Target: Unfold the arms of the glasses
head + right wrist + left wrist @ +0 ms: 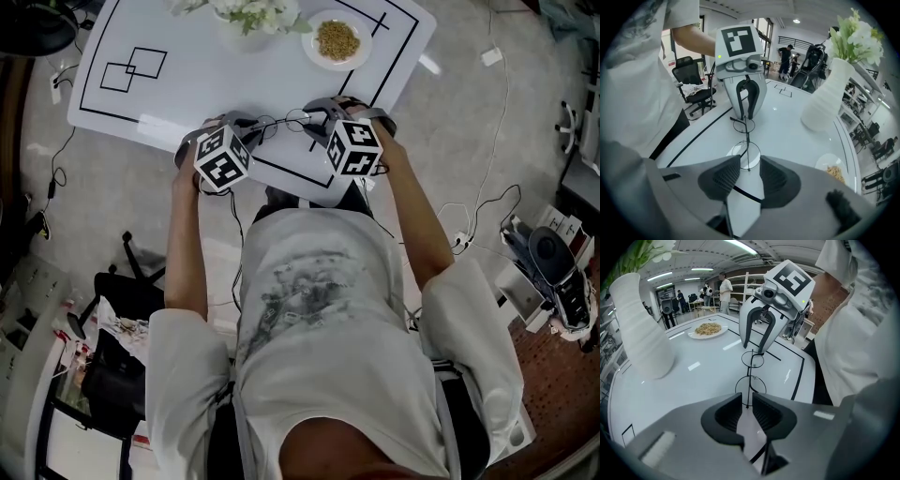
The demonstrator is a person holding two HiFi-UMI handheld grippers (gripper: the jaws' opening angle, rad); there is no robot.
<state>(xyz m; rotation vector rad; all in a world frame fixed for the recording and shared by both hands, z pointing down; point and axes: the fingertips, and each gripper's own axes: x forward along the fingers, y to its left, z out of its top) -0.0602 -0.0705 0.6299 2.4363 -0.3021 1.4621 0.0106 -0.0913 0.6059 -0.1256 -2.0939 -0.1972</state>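
A pair of thin black round-lens glasses (284, 120) hangs lengthwise between my two grippers, just above the white table (187, 94) near its front edge. My right gripper (750, 173) is shut on the near end of the glasses (746, 140); in the left gripper view its fingertips (758, 350) meet on that end. My left gripper (747, 411) has the opposite end of the glasses (750, 373) between its pads, with a slit of table still showing beside the wire. Both grippers point steeply down and face each other.
A white vase with flowers (246, 23) stands at the table's far side, a plate of food (337, 40) to its right. Black lines are drawn on the tabletop. A black office chair (696, 89) stands off the table. People stand far behind.
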